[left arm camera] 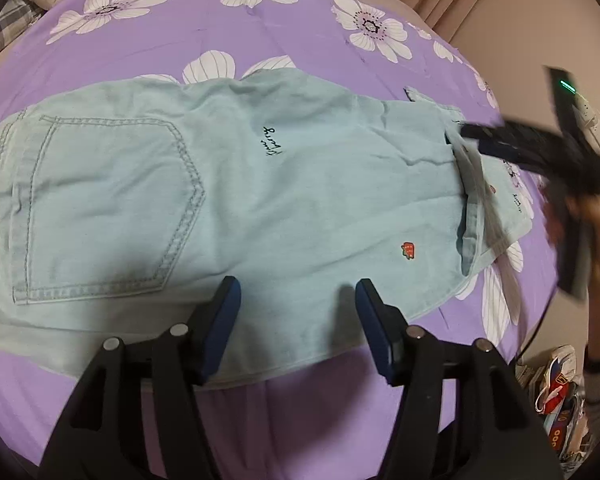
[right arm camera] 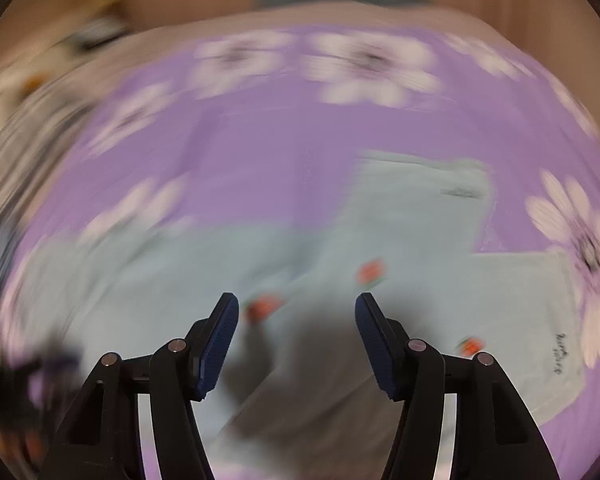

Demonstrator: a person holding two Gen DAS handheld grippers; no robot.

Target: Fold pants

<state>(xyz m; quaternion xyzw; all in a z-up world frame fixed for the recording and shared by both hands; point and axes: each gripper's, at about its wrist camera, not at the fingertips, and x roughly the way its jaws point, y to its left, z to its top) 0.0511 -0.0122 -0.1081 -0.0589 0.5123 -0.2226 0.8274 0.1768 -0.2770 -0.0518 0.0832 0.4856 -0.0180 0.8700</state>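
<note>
Light blue denim pants (left arm camera: 259, 184) lie flat on a purple flowered bedsheet (left arm camera: 259, 40), back pocket at the left, leg hems at the right. My left gripper (left arm camera: 297, 296) is open and empty, just above the near edge of the pants. My right gripper (left arm camera: 512, 148) shows blurred in the left wrist view over the leg hems, where a hem edge is lifted. In the right wrist view the right gripper (right arm camera: 297, 308) is open with nothing between its fingers, above the blurred pants (right arm camera: 380, 280) with small red embroidered patches.
The bed's right edge drops to a floor with shoes and clutter (left arm camera: 556, 392). A plaid cloth (left arm camera: 3, 28) lies at the far left of the bed. A wall and door frame (left arm camera: 500, 8) stand behind.
</note>
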